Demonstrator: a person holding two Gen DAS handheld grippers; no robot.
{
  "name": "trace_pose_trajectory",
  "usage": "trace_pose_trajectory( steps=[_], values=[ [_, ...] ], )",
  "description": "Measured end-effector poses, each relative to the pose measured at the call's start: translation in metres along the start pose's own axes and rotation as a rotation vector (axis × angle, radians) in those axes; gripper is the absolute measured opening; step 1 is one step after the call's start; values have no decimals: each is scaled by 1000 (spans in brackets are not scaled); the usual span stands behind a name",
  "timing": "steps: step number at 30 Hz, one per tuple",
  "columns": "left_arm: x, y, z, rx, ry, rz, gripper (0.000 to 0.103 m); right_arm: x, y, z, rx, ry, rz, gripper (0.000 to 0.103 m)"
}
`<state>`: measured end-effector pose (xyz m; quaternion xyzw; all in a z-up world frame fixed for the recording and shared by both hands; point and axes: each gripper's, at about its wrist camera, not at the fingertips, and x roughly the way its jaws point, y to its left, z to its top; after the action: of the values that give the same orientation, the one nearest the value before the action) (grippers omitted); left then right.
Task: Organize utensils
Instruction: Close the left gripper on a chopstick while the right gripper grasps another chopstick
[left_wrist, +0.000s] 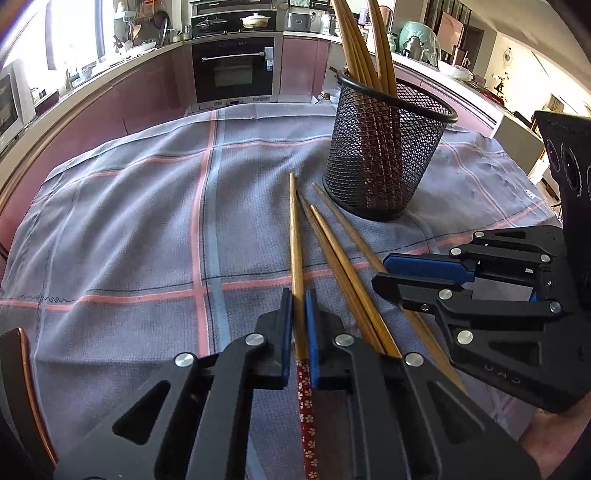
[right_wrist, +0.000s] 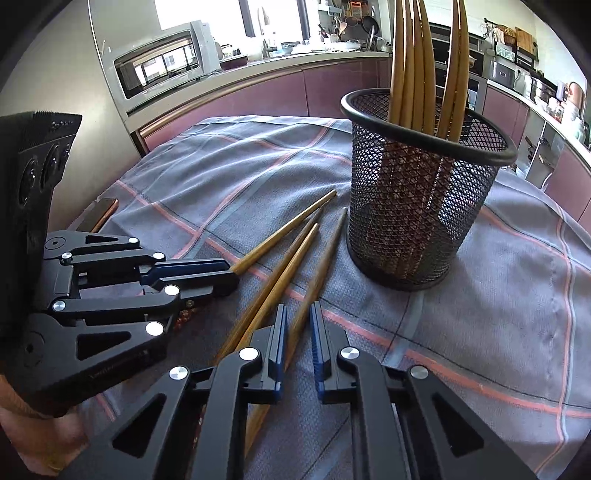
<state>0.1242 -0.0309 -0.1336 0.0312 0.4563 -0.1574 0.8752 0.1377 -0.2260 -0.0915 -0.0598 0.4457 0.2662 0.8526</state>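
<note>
Left wrist view gives us four loose chopsticks lying on the checked cloth (left_wrist: 129, 221), fanned out from about six o'clock toward the mesh holder (left_wrist: 388, 147) at one o'clock. Leftmost of them, a chopstick with a red flowered handle (left_wrist: 296, 258), runs straight up the middle of our picture, and our left gripper (left_wrist: 298, 325) has its blue pads pressed against it on both sides, pinching it just above the patterned part. Next to it at five o'clock two chopsticks (left_wrist: 340, 258) lie close together, touching along their lower length. A fourth chopstick (left_wrist: 343, 221) lies furthest right, its tip near the foot of the holder; it passes under our right gripper (left_wrist: 384, 271), which comes in from three o'clock.

Right wrist view shows that fourth chopstick (right_wrist: 325, 258) between the pads of our right gripper (right_wrist: 298, 332), jaws drawn in close; we cannot tell whether both pads actually press on it. At nine o'clock there our left gripper (right_wrist: 229, 273) is clamped on the flowered chopstick (right_wrist: 284, 229).

Several more chopsticks (left_wrist: 354, 44) stand upright in the black mesh holder (right_wrist: 424, 184), leaning on its rim. Beyond the cloth, at twelve o'clock in the left view, we see a built-in oven (left_wrist: 232, 70) and pink kitchen cabinets (left_wrist: 147, 92)
</note>
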Motion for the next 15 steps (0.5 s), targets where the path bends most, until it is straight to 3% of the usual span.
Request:
trace_pose_trajectory(
  steps=[3, 9, 12, 15],
  values=[
    [-3, 0, -2, -2, 6, -24, 9, -3, -3, -2, 2, 11, 2, 10],
    [8, -1, 12, 13, 6, 10, 18, 4, -6, 6, 8, 10, -19, 15],
    [15, -5, 19, 26, 9, 28, 18, 8, -4, 9, 4, 6, -20, 11],
    [16, -5, 22, 11, 11, 33, 8, 7, -6, 8, 16, 3, -5, 8]
  ],
)
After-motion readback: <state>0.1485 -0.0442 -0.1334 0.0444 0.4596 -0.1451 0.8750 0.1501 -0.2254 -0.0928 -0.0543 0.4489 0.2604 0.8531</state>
